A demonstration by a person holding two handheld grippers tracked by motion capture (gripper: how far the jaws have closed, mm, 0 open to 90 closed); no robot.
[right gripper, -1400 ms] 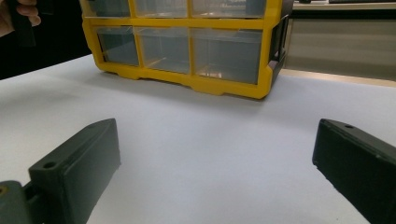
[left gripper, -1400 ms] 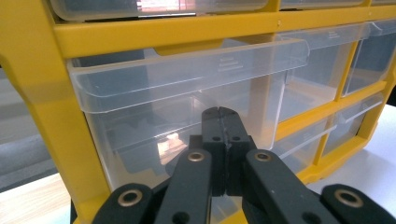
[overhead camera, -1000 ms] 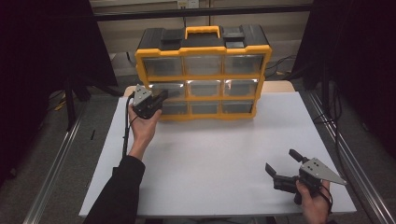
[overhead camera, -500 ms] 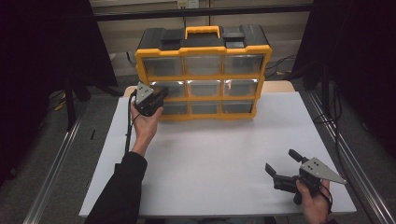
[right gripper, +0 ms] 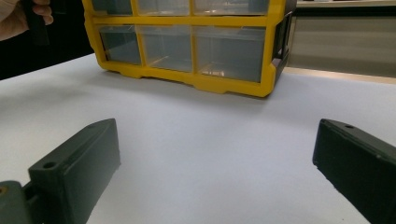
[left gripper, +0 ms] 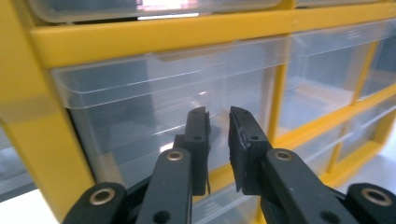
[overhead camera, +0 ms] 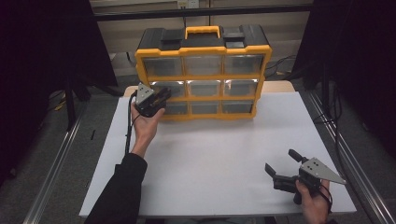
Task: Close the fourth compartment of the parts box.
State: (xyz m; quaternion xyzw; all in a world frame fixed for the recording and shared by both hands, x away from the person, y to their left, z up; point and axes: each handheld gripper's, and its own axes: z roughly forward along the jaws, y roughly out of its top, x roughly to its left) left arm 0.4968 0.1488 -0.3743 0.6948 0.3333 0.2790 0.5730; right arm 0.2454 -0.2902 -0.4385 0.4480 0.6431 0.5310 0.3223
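At the far middle of the white table point(overhead camera: 215, 154) stands our item: a yellow organizer point(overhead camera: 203, 74) with a black top and carry handle, three rows of three clear drawers, its front facing us. We record the middle-left drawer point(left gripper: 173, 107) as the piece in hand; it sits flush in its frame, so we judge it not yet drawn and the pull itself left to do. Our left gripper point(left gripper: 218, 135) is right at that drawer's face, jaws nearly together with a narrow slit between them and nothing visibly pinched; whether the tips touch the plastic we cannot tell. Our right gripper point(overhead camera: 284, 163) rests low near the table's front right corner, well apart from the organizer, jaws wide apart and empty. Edges: a yellow frame post stands just beside the drawer on one side and a thin divider on the other, with a yellow rail above. Room: we note broad bare tabletop between organizer and front edge, enough for a drawer to slide out toward us unobstructed.
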